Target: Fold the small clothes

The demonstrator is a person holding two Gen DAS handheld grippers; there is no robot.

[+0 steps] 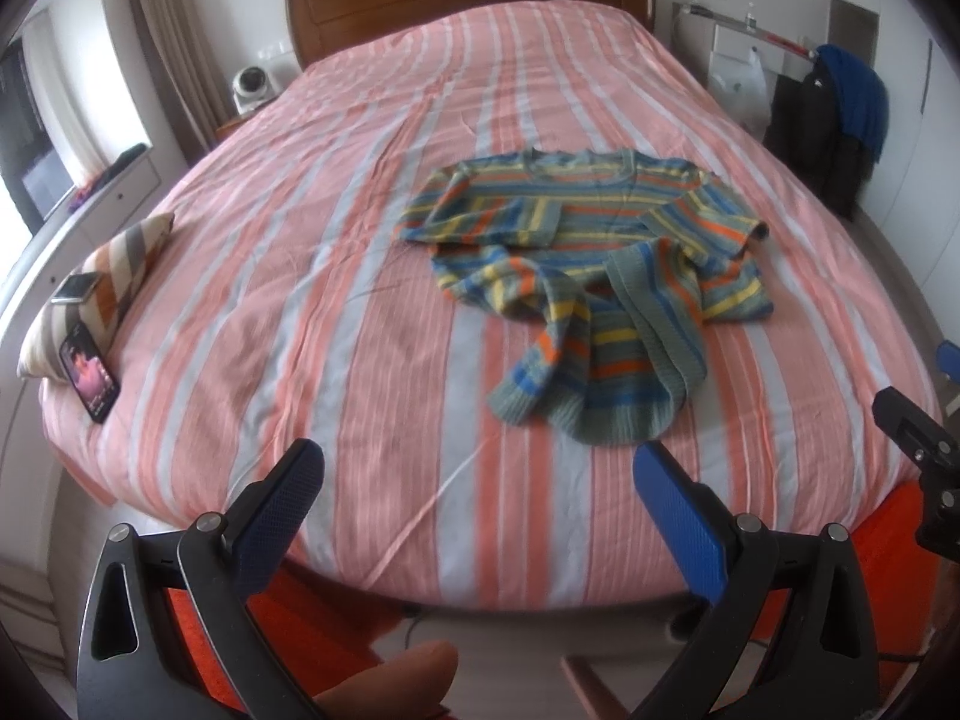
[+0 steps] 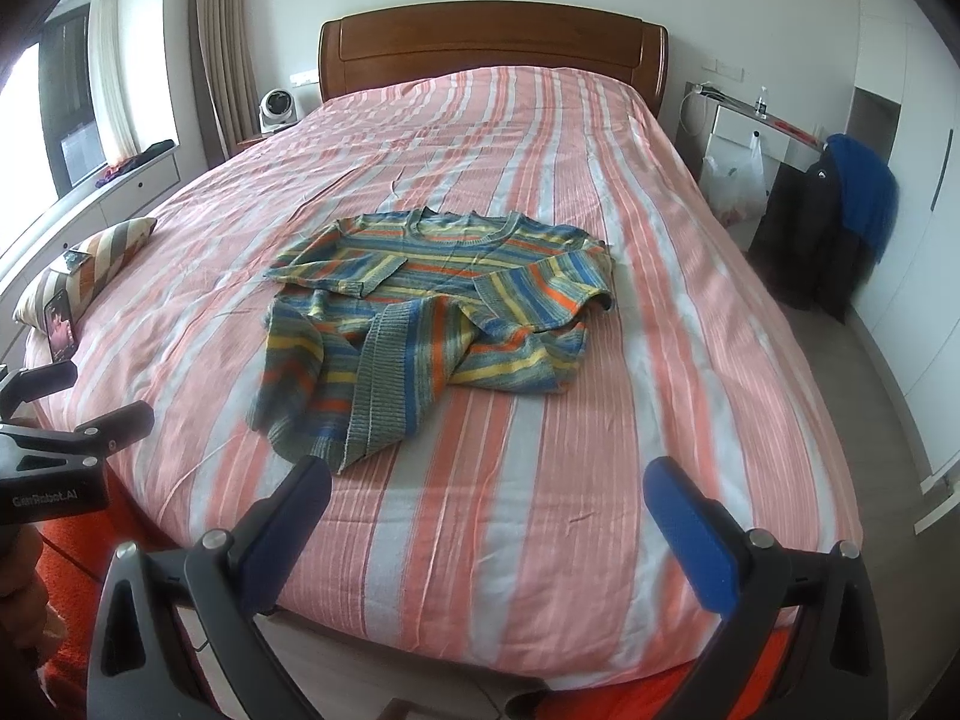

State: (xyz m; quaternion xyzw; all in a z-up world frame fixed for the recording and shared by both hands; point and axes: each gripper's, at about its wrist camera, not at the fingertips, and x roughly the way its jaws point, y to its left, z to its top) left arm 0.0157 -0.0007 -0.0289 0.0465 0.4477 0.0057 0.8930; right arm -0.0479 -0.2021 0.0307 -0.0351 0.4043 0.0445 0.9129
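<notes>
A small striped knit sweater (image 1: 591,264) in blue, yellow, orange and grey lies crumpled on the striped pink bed (image 1: 300,312), its lower part bunched and turned over toward the near edge. It also shows in the right wrist view (image 2: 432,312). My left gripper (image 1: 477,468) is open and empty, held over the foot of the bed, short of the sweater's hem. My right gripper (image 2: 486,483) is open and empty, just short of the sweater's near edge. The right gripper (image 1: 918,450) shows at the right edge of the left view; the left gripper (image 2: 72,402) shows at the left edge of the right view.
A striped cushion (image 1: 102,282) with two phones (image 1: 90,378) rests at the bed's left edge. A wooden headboard (image 2: 492,42) stands at the far end. A chair with dark and blue clothes (image 2: 840,228) stands to the right. An orange rug (image 1: 888,534) lies on the floor below.
</notes>
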